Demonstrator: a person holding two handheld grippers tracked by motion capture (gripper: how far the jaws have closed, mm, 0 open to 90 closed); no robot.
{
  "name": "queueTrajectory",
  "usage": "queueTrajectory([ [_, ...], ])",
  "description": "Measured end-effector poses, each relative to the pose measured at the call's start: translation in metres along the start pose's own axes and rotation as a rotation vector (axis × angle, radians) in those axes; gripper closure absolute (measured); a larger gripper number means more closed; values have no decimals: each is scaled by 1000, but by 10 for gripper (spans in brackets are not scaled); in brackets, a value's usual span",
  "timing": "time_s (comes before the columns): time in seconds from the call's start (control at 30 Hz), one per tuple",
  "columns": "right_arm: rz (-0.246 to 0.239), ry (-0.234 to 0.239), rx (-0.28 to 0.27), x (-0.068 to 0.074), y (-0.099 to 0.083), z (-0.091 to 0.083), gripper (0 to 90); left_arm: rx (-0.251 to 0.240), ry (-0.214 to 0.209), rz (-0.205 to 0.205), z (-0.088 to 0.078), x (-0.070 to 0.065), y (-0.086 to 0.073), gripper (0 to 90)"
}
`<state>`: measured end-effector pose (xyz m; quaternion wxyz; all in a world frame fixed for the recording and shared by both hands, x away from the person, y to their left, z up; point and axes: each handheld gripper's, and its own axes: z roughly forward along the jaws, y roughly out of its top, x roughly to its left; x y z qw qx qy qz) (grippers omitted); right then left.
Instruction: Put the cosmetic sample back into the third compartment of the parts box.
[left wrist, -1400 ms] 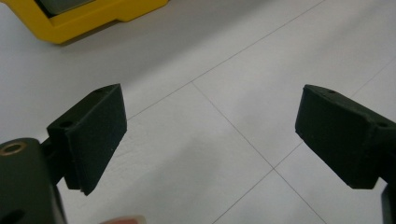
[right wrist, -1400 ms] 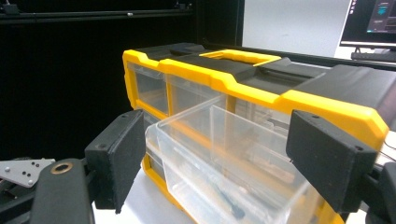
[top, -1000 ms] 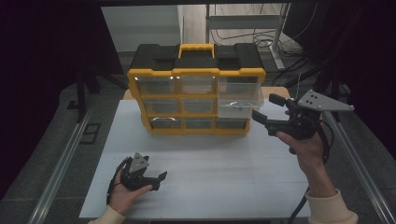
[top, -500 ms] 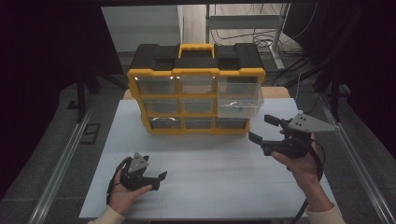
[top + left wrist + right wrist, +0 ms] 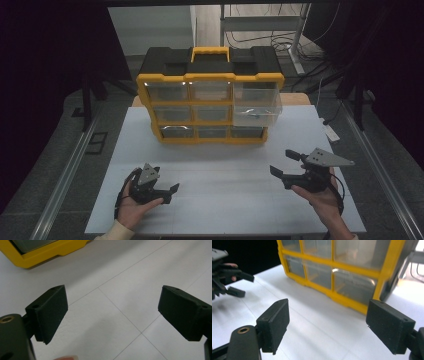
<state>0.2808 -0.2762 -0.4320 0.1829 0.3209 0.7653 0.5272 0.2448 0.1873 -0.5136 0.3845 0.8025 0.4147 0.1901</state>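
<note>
Two black jaws stand wide apart on the right gripper (image 5: 288,163), with nothing between them; it hangs low over the white table (image 5: 225,165), held in a hand at the near right. The left gripper (image 5: 167,191) is likewise open and empty, resting in the other hand at the near left, its jaws pointed across bare tabletop. Beyond both, at the far middle of the table, stands the yellow-framed black plastic drawer cabinet (image 5: 210,107) with a yellow carrying handle on top and three rows of clear drawers. One clear plastic drawer (image 5: 257,114), in the middle row at the right-hand column, juts forward past the frame, while the others sit flush. The right gripper's jaws face that side of the cabinet, well apart from it.

The drawer looks light, stiff and smooth, so likely slippery under hard jaws; its thin clear walls could flex or crack if squeezed hard. The front lip seems the sensible place to take hold, or simply to press flat. The cabinet may slide on the smooth table if pushed without bracing.
</note>
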Motion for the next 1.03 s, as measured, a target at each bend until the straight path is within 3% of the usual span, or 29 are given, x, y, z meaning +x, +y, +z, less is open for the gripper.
queueTrajectory([
  [0.47, 66, -74, 85, -18, -54, -8, 192, 4, 0, -2, 0, 1, -1, 95],
  [0.73, 75, -84, 102, -22, -65, -12, 190, 8, 0, -5, 2, 2, -1, 96],
  [1.03, 60, -84, 104, -21, -67, -9, 190, 9, 0, -5, 2, 2, -1, 95],
])
